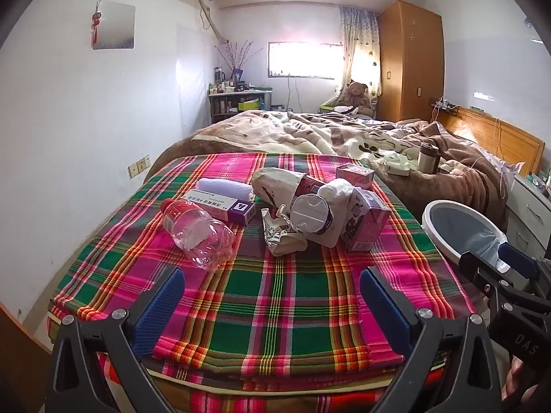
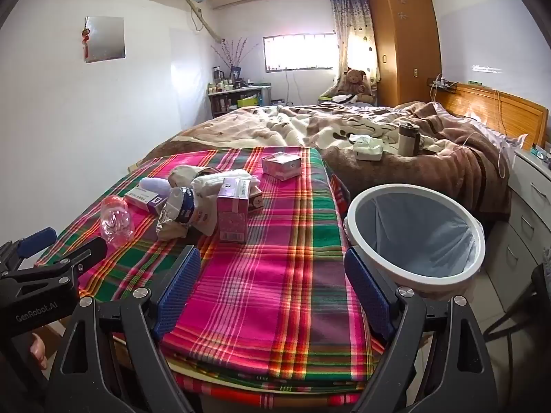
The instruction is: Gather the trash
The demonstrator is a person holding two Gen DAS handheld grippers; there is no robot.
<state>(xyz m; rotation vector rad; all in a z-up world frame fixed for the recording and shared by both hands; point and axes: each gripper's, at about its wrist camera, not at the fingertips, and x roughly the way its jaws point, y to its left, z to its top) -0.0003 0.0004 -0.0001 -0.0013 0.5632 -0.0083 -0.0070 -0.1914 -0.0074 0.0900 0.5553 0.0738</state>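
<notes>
**Trash heaped on the plaid cloth, both grippers empty**

The left hand-held gripper [image 1: 272, 304] and right hand-held gripper [image 2: 272, 290] are both spread wide, holding nothing, above the near edge of the plaid-covered bench [image 1: 275, 296]. The trash sits mid-cloth: a clear plastic bottle [image 1: 196, 232] on its side, a purple-and-white box [image 1: 220, 204] just behind it, a pink carton [image 1: 365, 223] upright beside a foil-lidded cup [image 1: 308, 215] and crumpled wrappers [image 1: 282, 237] whose shapes overlap and are hard to separate. The white bin [image 2: 413, 234] stands right of the bench, its base hidden, its liner partly cut off in the left wrist view
</notes>
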